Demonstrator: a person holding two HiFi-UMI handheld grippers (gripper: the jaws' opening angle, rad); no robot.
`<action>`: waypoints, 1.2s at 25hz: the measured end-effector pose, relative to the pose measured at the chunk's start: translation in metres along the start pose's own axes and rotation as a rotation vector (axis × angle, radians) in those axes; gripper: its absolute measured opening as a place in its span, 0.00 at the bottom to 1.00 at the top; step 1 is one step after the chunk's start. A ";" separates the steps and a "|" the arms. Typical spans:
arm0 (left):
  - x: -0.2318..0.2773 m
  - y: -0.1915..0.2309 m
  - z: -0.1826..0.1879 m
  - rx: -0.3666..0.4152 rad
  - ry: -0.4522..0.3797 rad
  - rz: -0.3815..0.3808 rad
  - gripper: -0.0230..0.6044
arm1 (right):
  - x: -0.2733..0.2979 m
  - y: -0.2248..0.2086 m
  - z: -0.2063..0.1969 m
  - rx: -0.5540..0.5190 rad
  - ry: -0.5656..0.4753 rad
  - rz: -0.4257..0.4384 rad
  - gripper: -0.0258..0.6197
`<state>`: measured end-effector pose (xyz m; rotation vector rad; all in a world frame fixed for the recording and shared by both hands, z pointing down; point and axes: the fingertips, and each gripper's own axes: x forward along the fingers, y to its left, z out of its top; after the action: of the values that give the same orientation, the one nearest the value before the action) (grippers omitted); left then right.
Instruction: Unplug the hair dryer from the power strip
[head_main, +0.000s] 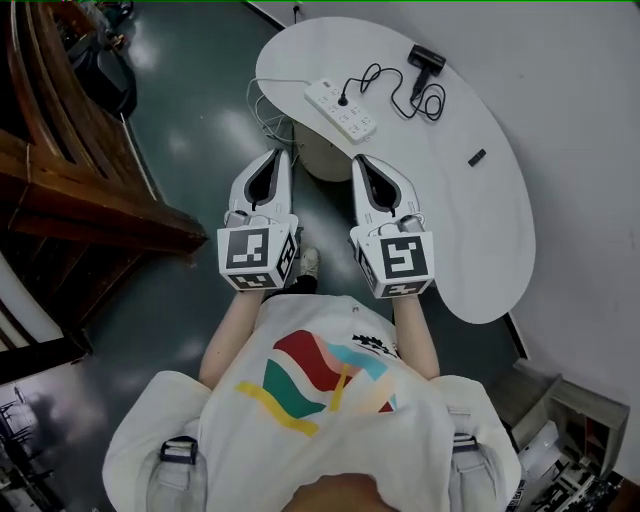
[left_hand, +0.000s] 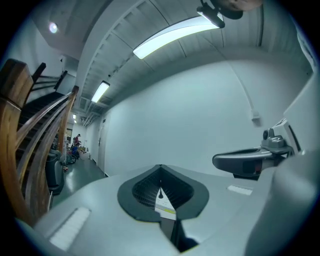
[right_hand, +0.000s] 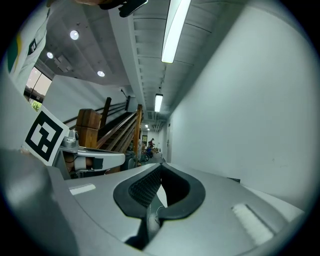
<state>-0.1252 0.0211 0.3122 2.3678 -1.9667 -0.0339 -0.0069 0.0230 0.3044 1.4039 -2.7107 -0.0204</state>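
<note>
Approach looks to be the step in hand: the left gripper (head_main: 279, 153) and the right gripper (head_main: 361, 160) are both clenched on nothing, held level and side by side short of the white table (head_main: 485, 235). The hair dryer (head_main: 426, 59) lies near the table's far edge, and its black cord (head_main: 385, 85) loops to a plug (head_main: 343, 100) seated near one end of the white power strip (head_main: 352, 118). Neither gripper touches anything yet. To do this well, I would spread the jaws before reaching, pin the strip down with the left gripper, close the right on the plug's body rather than the cord, and draw straight out of the socket so the strip neither lifts nor skids.
</note>
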 end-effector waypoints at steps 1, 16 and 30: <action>0.012 0.009 -0.001 0.000 0.007 -0.006 0.03 | 0.015 -0.002 0.000 0.003 0.005 -0.007 0.06; 0.123 0.066 -0.024 -0.023 0.073 -0.054 0.03 | 0.123 -0.048 -0.021 0.029 0.095 -0.086 0.06; 0.176 0.078 -0.025 0.004 0.095 -0.008 0.03 | 0.173 -0.081 -0.019 0.034 0.079 -0.023 0.06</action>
<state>-0.1676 -0.1648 0.3461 2.3337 -1.9166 0.0811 -0.0383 -0.1648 0.3315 1.4138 -2.6434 0.0788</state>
